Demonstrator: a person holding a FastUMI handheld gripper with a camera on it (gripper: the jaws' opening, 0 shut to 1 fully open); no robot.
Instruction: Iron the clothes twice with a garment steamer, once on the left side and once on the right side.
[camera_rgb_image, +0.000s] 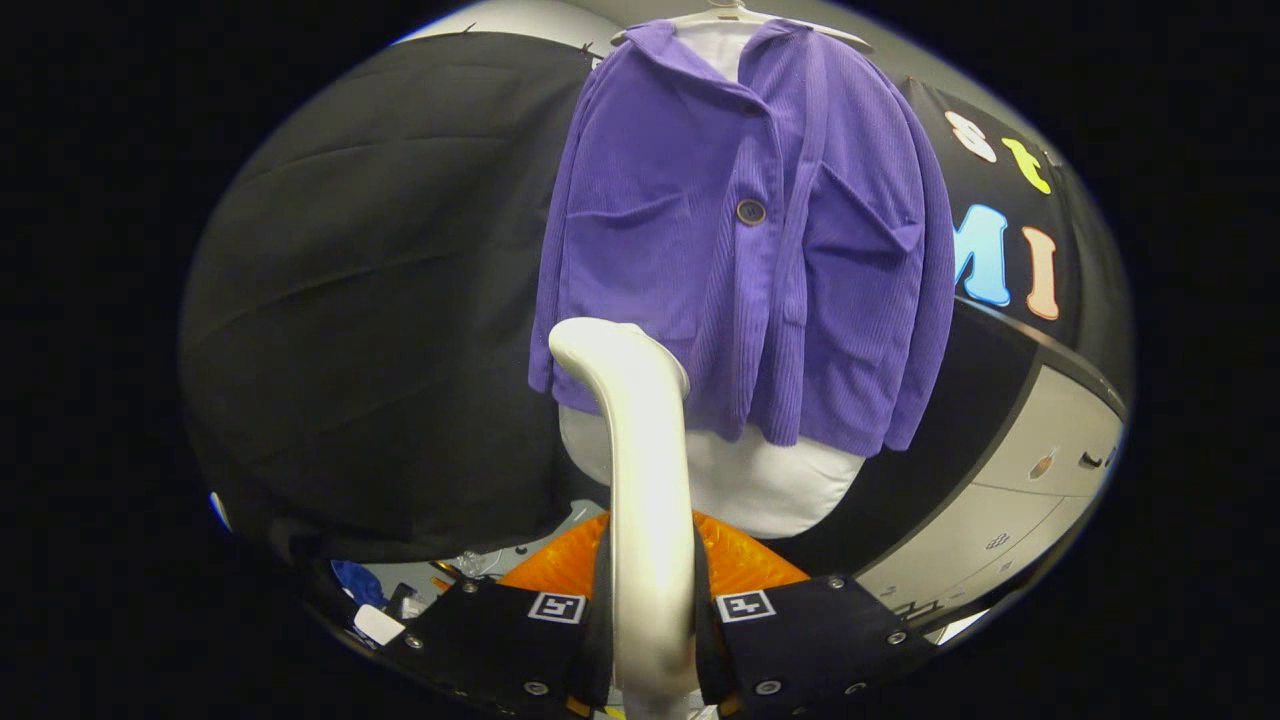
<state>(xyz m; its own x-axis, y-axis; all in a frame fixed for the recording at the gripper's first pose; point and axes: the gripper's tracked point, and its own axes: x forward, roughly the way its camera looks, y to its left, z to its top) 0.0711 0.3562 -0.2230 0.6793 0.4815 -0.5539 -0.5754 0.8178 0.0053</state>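
A purple ribbed jacket (740, 230) with one dark button (750, 211) hangs on a white hanger (735, 18) over a white padded board (760, 480). My gripper (650, 620) is shut on the cream garment steamer (640, 480), whose handle stands upright between the two black fingers (500, 640). The steamer's curved head (590, 345) reaches up to the jacket's lower left hem, in front of the left panel. Whether the head touches the cloth I cannot tell.
Black cloth (380, 300) covers the wall left of the jacket. An orange ribbed object (740, 560) lies just beyond the fingers under the board. Grey cabinet fronts (1040, 500) stand to the right. Small clutter (400, 600) sits low on the left.
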